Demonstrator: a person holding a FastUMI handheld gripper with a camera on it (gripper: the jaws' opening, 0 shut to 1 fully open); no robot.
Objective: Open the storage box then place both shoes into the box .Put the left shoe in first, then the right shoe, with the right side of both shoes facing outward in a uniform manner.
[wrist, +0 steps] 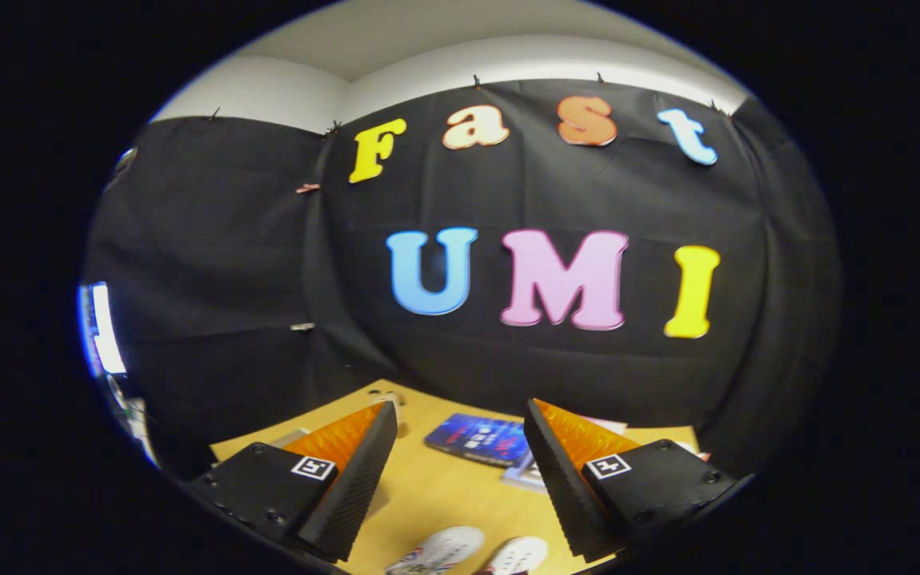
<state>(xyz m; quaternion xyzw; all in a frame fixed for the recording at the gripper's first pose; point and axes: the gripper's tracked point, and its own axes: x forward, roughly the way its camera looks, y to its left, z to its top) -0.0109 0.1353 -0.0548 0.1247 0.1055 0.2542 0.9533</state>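
Note:
My gripper (460, 415) is held high above a wooden table (428, 495) and tilted up toward the booth wall. Its fingers stand wide apart with nothing between them. Far below, between the finger bases, the toes of two white shoes peek in: one shoe (438, 551) with red and blue marks on the left, the other shoe (517, 554) just right of it. They lie side by side on the table. No storage box is in sight from this angle.
A blue booklet (477, 438) lies flat on the table ahead of the fingers, with pale papers (525, 473) beside it by the right finger. Black cloth walls close off the table's far edges. A bright screen (105, 327) glows at the left.

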